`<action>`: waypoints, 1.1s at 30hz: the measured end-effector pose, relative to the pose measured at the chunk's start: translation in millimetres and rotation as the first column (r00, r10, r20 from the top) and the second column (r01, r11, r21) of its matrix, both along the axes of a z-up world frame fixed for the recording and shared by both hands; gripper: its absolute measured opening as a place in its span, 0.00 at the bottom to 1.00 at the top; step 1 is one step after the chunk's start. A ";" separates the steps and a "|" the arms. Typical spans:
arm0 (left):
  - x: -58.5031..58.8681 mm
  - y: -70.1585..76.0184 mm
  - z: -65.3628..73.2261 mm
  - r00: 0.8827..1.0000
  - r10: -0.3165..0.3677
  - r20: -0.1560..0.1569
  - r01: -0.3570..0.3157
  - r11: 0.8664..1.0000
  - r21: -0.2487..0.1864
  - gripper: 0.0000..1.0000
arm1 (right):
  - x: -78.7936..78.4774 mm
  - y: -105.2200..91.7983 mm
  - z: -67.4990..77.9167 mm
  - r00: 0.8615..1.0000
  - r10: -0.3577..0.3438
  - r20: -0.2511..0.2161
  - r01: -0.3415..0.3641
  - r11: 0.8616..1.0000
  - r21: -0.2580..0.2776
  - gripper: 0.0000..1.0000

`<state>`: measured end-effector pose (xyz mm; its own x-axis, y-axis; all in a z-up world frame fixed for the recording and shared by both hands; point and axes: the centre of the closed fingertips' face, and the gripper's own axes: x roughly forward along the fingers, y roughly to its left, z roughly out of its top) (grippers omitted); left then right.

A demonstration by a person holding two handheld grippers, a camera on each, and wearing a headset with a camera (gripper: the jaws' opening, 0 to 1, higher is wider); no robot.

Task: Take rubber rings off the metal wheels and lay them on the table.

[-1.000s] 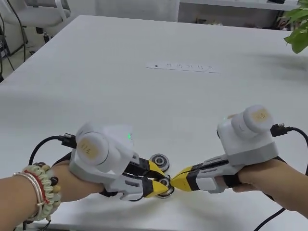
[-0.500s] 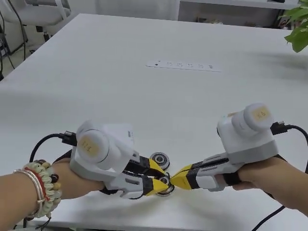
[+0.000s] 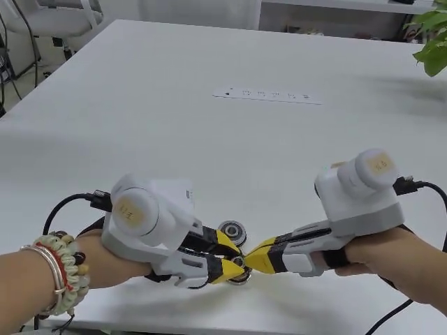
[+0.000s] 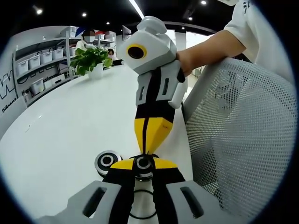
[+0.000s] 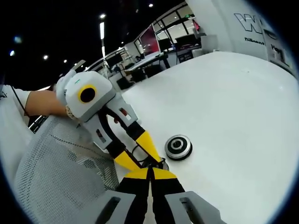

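Bracelets (image 3: 59, 276) of beads at far left, on the wrist behind the left gripper (image 3: 230, 259). Found that gripper low over the near edge of the white table (image 3: 209, 153), its jaws clamped on a metal wheel (image 3: 241, 273), the wheel seated right between the yellow fingertips (image 4: 122, 164) and pinched from both sides. Saw a second wheel (image 3: 232, 231) lying flat on the table just beyond, apart from both grippers, with a dark rubber ring (image 5: 179, 157) seated around its rim. Found the right gripper (image 3: 253, 259) angled in from the right, jaws pressed together, their point touching the held wheel. Could not tell about any rubber caught between them. Noted a power strip (image 3: 267, 96) farther back and green leaves (image 3: 431, 42) at far right.
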<state>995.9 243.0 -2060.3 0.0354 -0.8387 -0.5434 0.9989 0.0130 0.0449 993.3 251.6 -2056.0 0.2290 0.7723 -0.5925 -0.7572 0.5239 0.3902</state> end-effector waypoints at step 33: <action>-4.7 0.1 1.1 1.000 -0.012 -0.002 0.012 0.999 0.034 0.08 | 2.2 -6.0 -6.1 1.000 -0.018 0.005 0.019 0.999 -0.046 0.00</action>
<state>991.3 243.1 -2059.2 0.0247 -0.8200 -0.5718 0.9990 -0.0004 0.0438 995.5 245.7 -2062.1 0.2457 0.7396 -0.6266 -0.7490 0.5552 0.3616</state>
